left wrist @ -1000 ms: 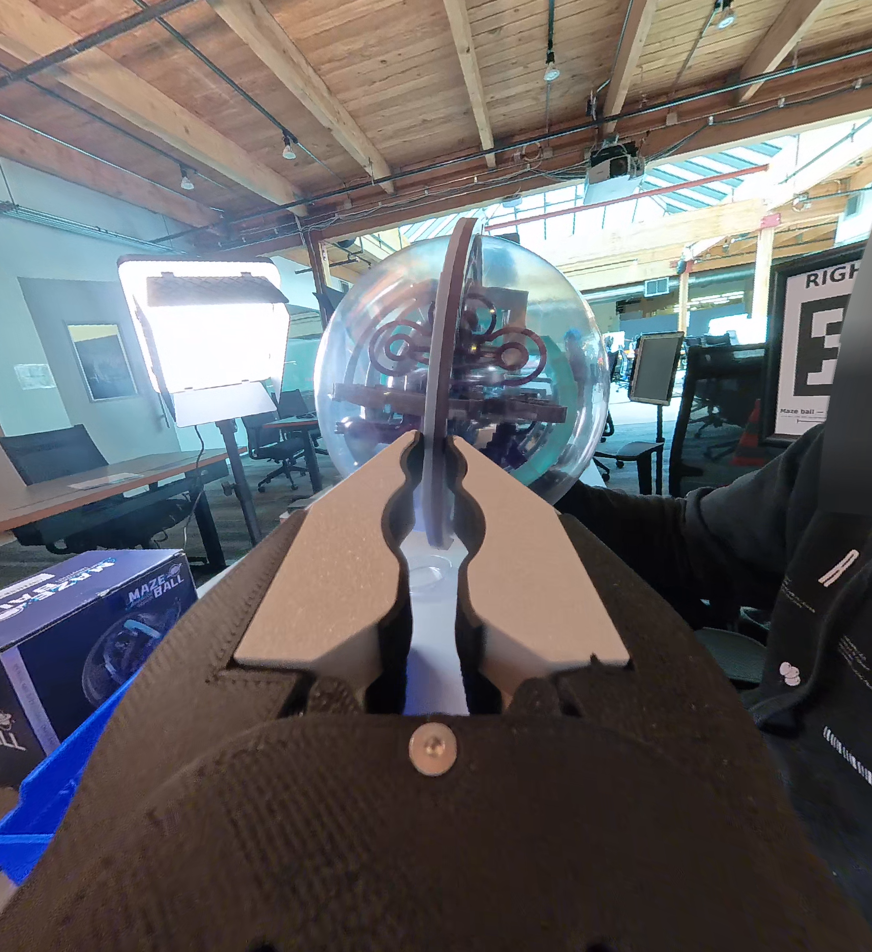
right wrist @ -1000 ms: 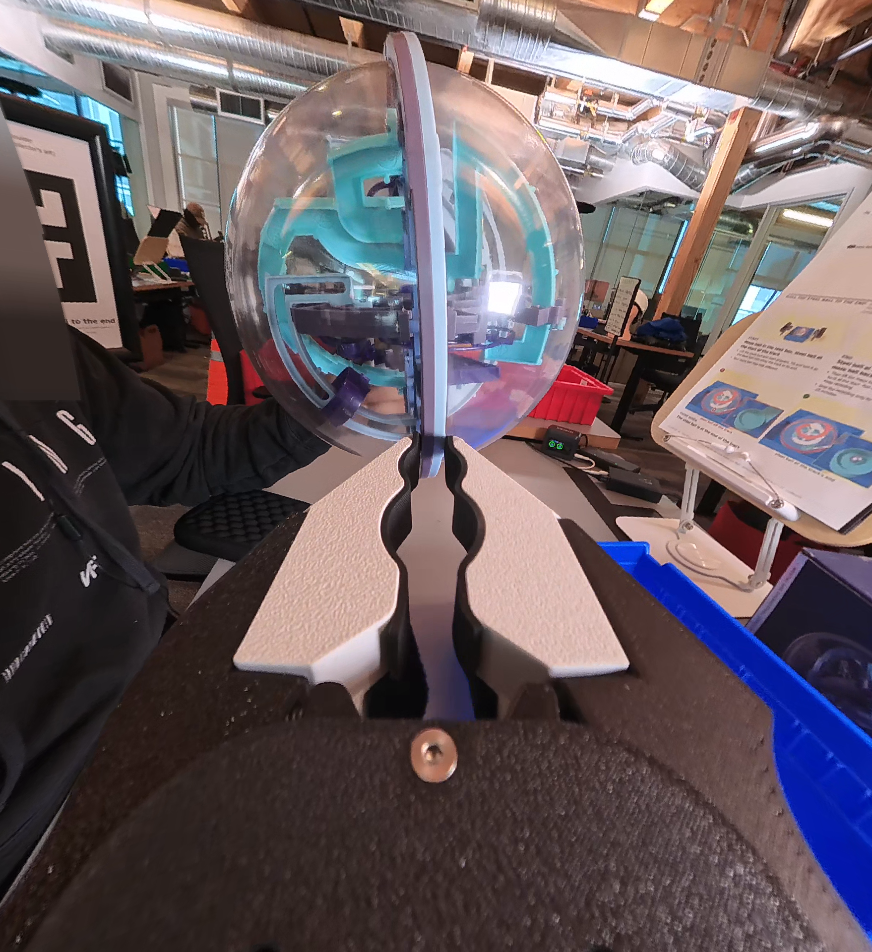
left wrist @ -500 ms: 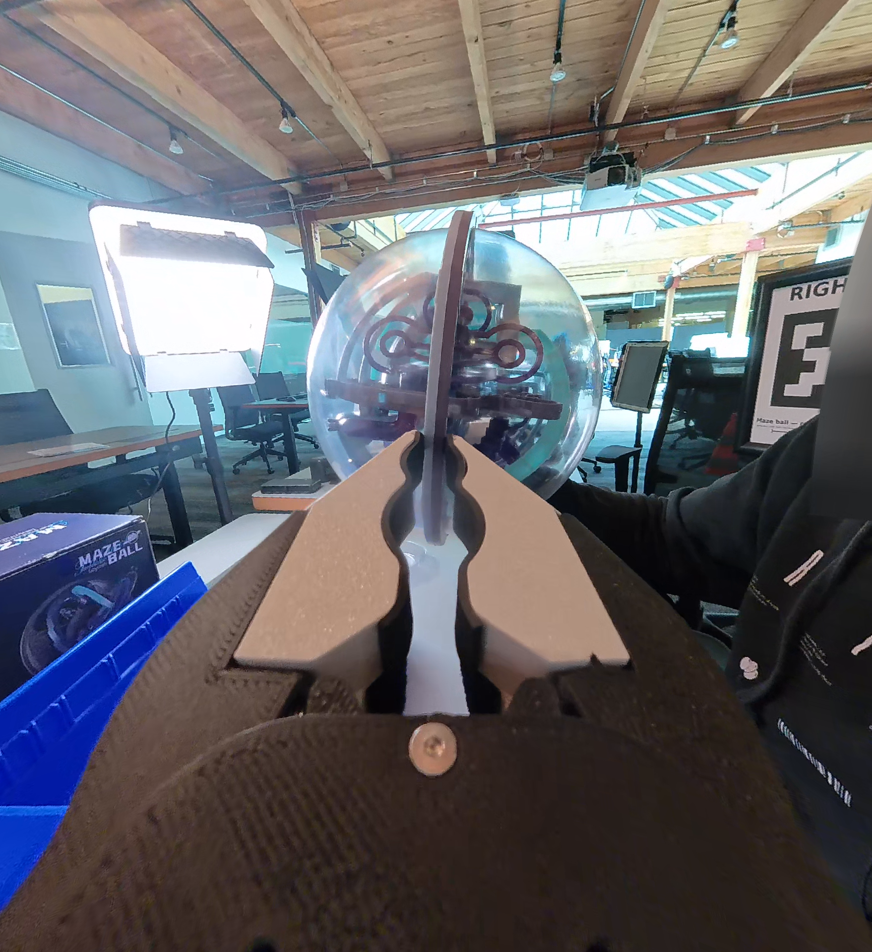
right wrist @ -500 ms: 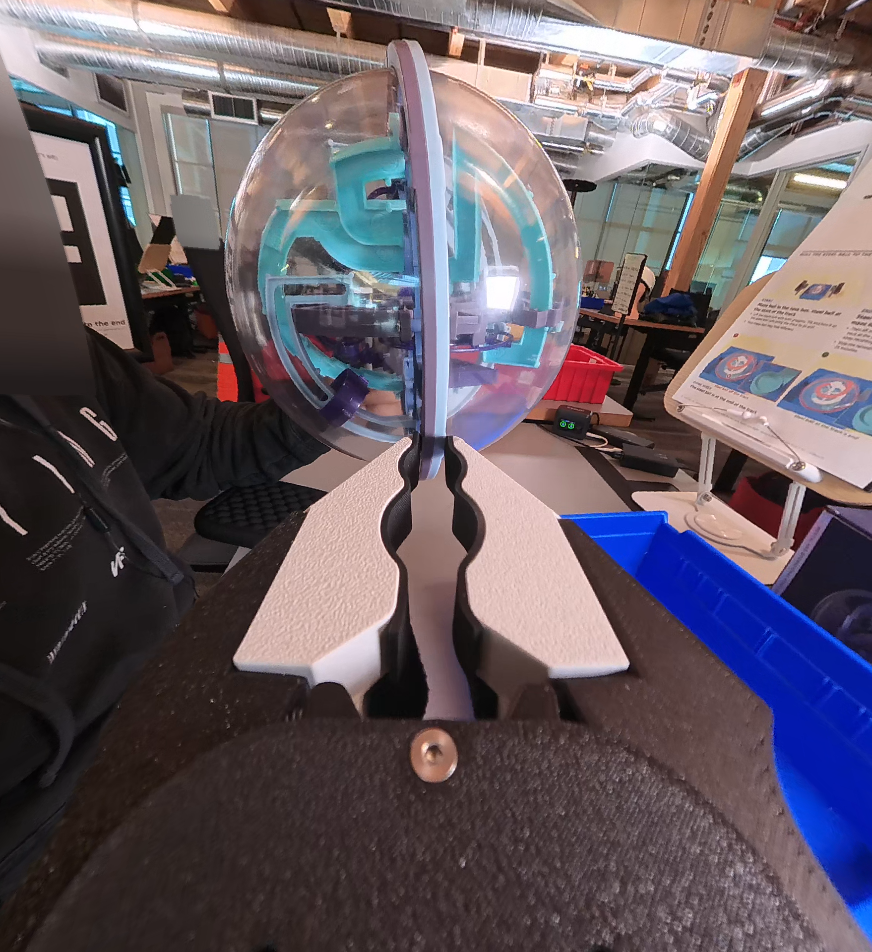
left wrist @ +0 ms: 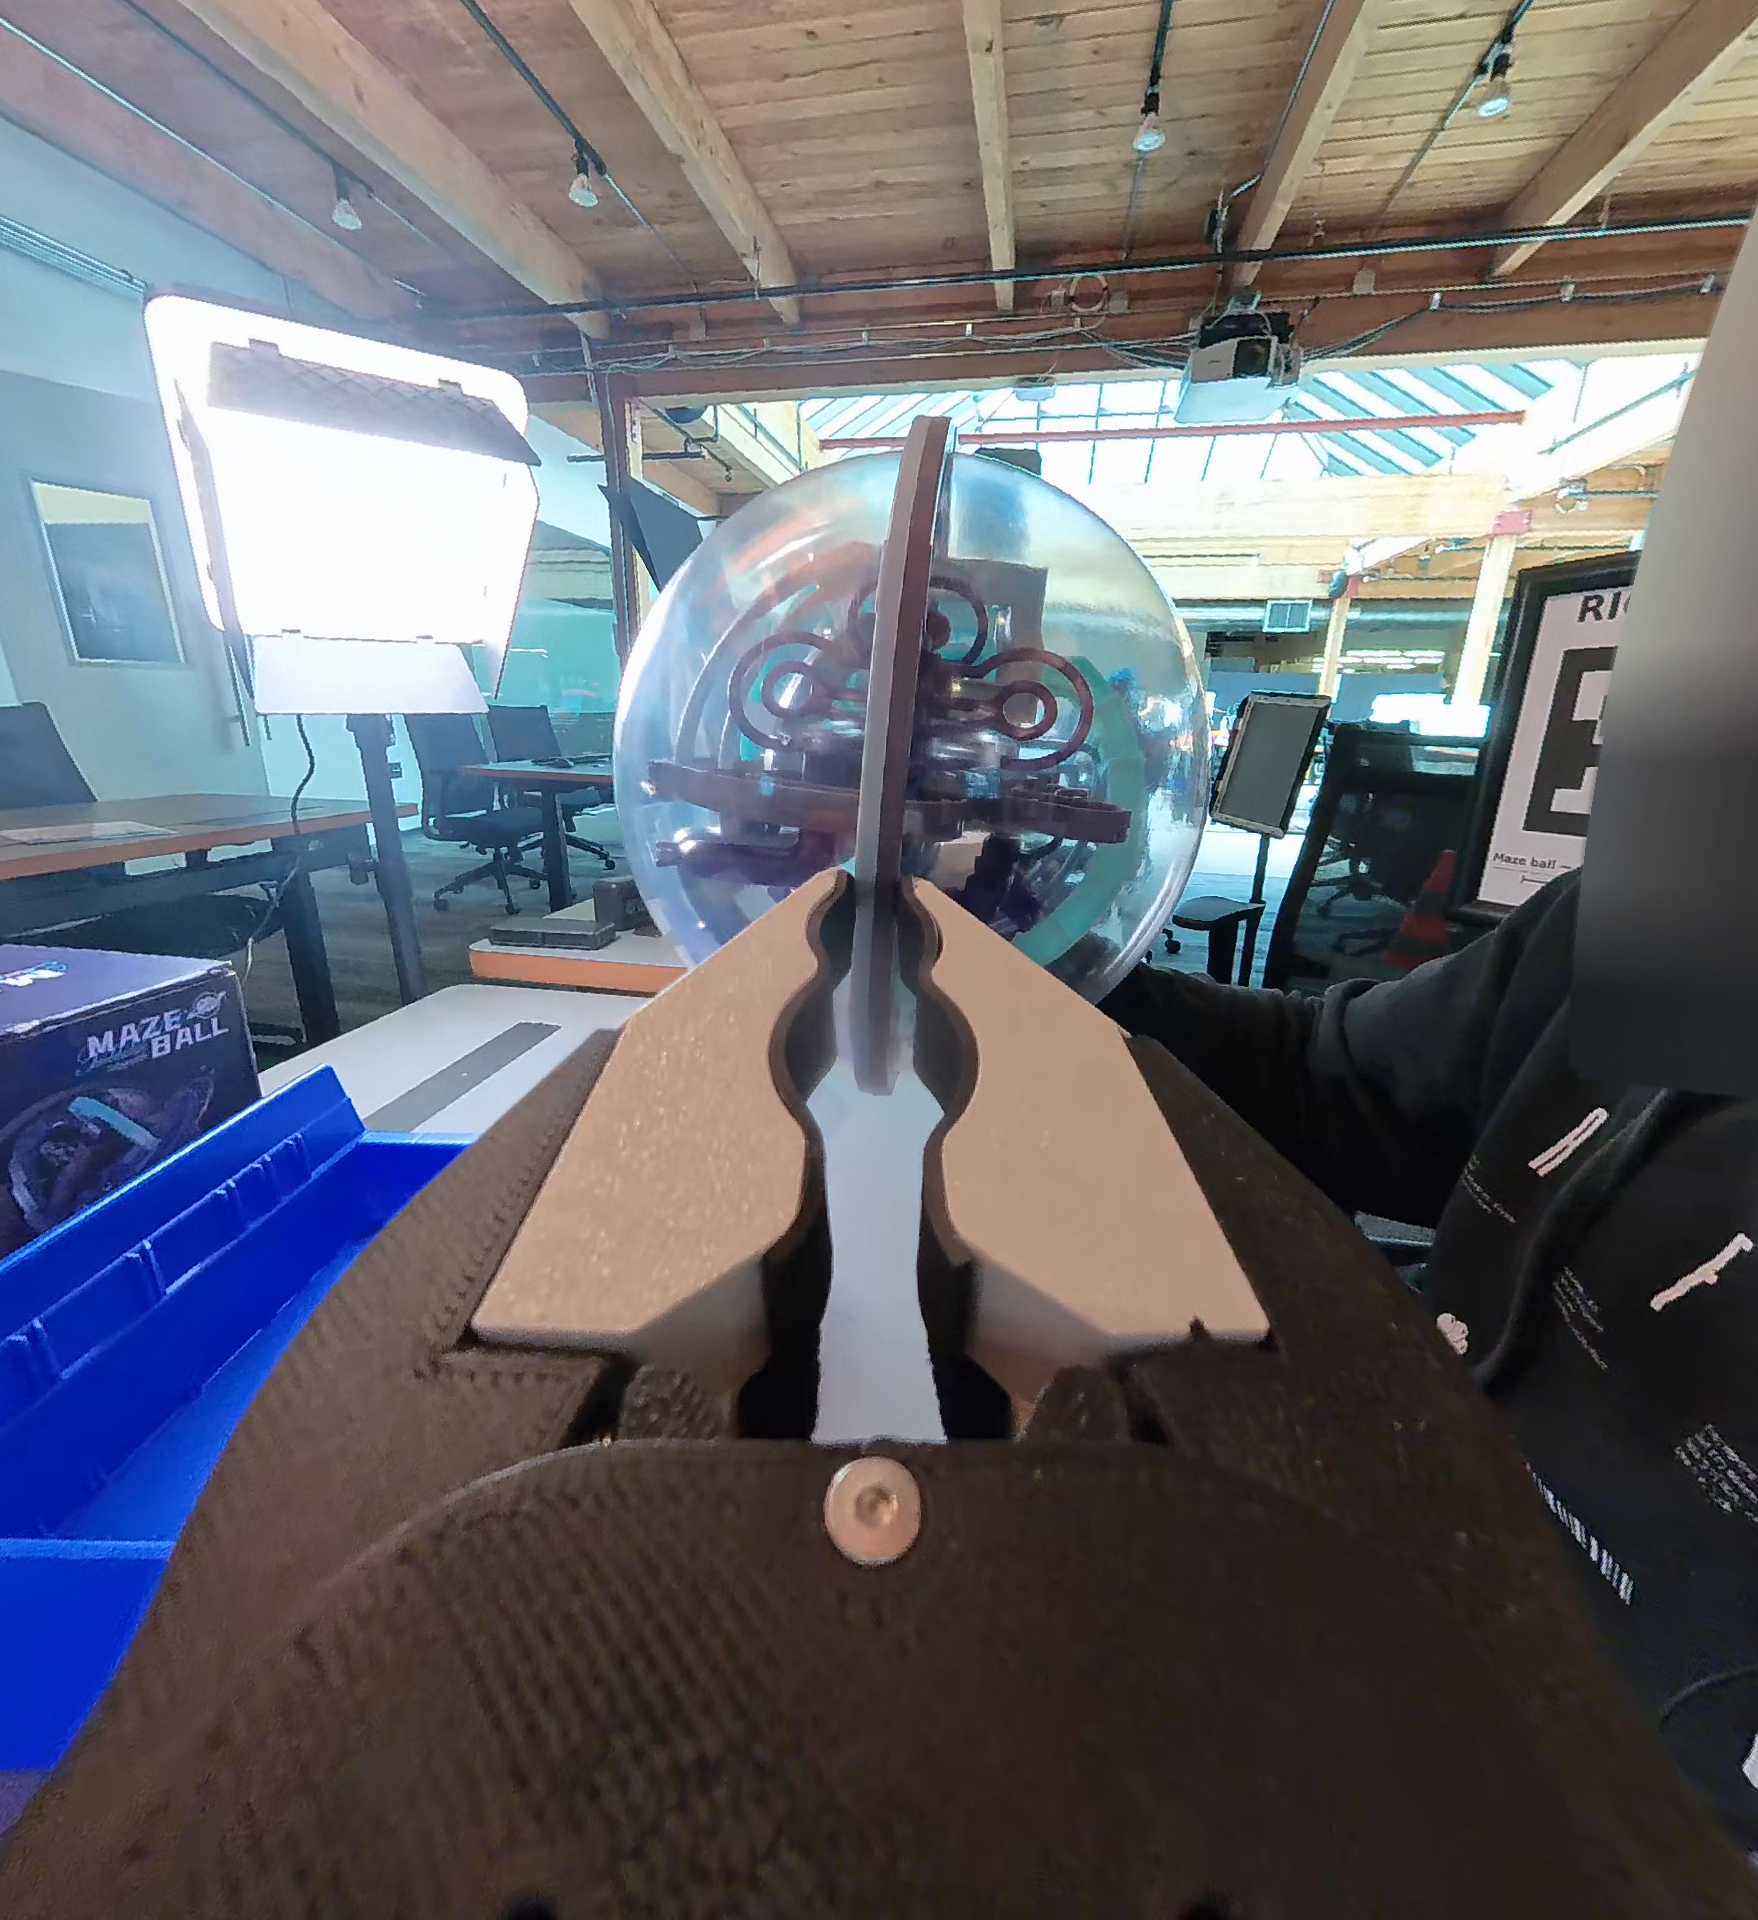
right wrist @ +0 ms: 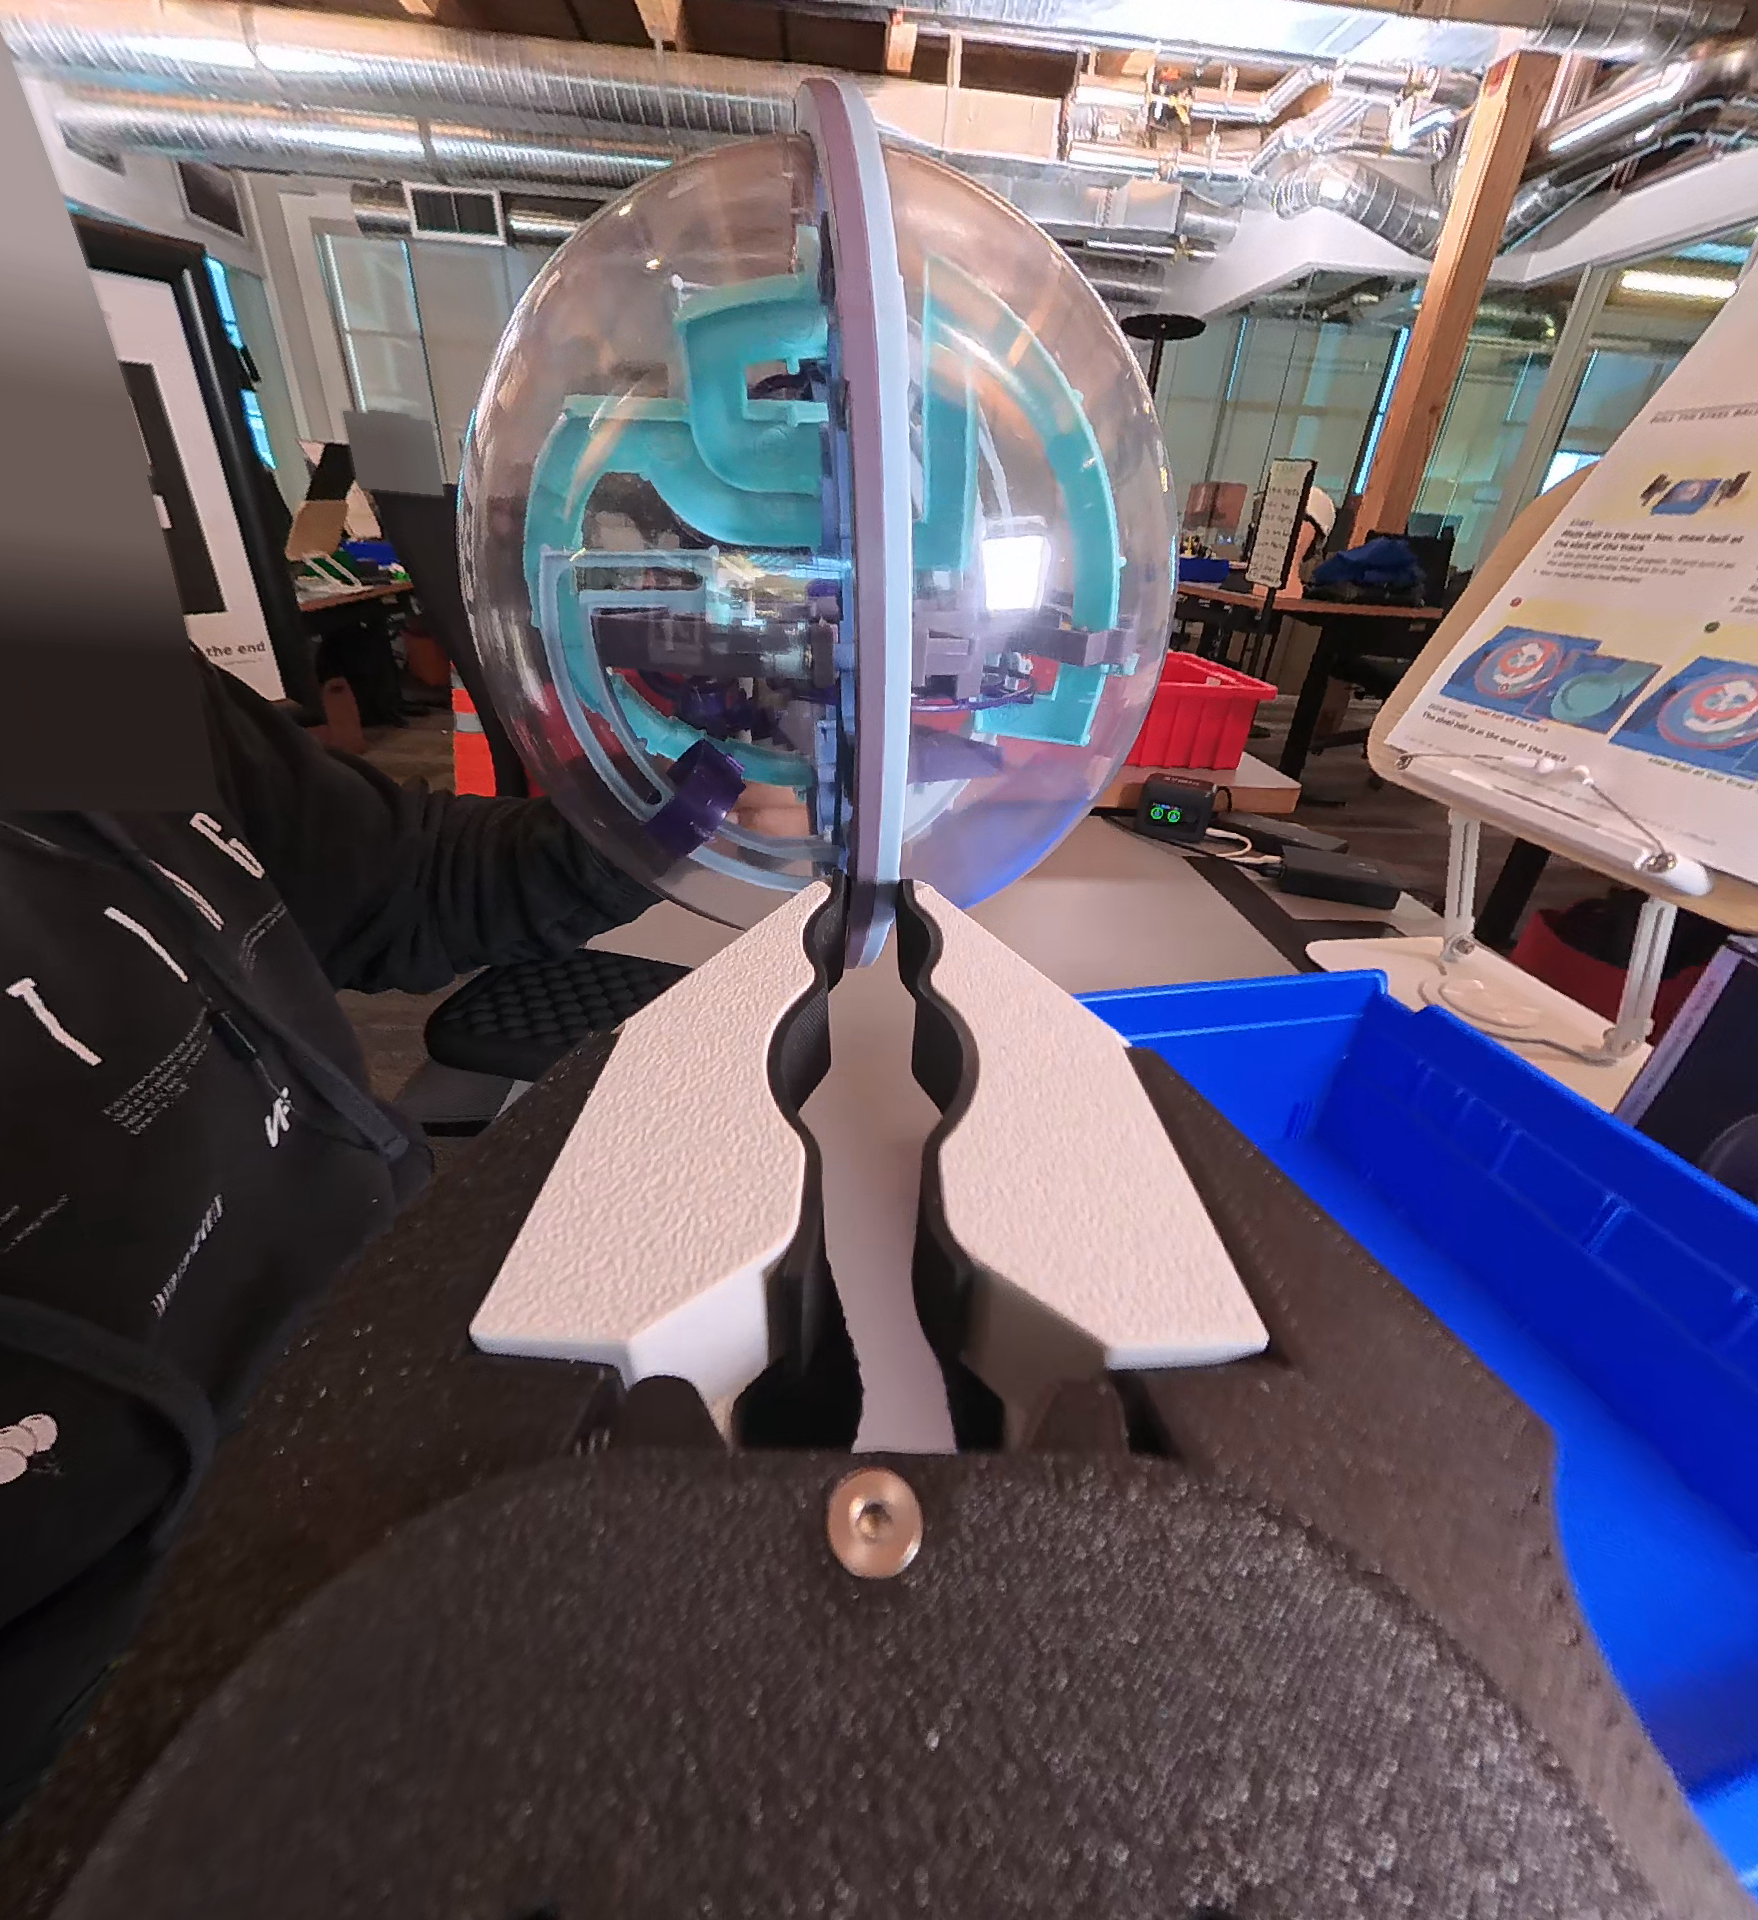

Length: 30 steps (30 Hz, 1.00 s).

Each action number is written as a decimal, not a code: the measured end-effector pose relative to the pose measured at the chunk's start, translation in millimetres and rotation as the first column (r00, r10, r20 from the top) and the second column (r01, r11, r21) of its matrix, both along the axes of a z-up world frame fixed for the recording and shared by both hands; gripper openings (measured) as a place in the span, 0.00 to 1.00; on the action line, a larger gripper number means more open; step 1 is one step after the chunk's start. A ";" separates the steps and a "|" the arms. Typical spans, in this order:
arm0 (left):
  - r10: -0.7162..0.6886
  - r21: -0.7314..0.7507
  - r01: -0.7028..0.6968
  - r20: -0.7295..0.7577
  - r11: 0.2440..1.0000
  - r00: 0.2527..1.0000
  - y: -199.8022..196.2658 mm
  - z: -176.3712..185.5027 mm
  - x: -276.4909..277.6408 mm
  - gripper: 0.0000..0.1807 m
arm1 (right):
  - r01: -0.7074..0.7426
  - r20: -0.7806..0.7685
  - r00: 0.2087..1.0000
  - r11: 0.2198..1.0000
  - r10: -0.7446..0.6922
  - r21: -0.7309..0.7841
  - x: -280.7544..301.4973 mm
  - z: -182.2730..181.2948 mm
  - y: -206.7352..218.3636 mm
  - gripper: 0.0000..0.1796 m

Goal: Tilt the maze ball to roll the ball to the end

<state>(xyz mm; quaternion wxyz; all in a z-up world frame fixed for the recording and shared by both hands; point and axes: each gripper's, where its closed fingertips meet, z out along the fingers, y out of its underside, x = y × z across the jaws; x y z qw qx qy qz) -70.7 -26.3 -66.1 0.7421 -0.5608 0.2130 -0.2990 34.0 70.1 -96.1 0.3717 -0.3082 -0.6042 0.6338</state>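
Since a second ago you've swung the maze ball (left wrist: 906, 717) round, so the blue bin (left wrist: 127, 1299) and the printed box (left wrist: 75, 1081) now sit further into the left wrist view. Your left hand-held gripper (left wrist: 880, 904) is pinched nearly closed on the ball's flat rim, and your right hand-held gripper (right wrist: 870, 899) clamps the same rim from the opposite side. You hold the clear sphere aloft above the desk (right wrist: 1114, 914), rim upright. The small ball inside can't be made out.
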 end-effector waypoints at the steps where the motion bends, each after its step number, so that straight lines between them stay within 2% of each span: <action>1: 0.000 -0.005 0.000 0.002 1.000 1.000 0.1 -1.3 -0.1 0.04 | 0.000 0.004 1.000 1.000 0.000 -0.002 0.0 -1.4 -0.2 0.04; 30: 0.013 -0.170 0.007 0.114 0.985 0.993 2.0 -43.5 -3.1 0.04 | -0.001 0.124 0.992 0.993 0.016 -0.122 0.7 -42.4 -3.7 0.04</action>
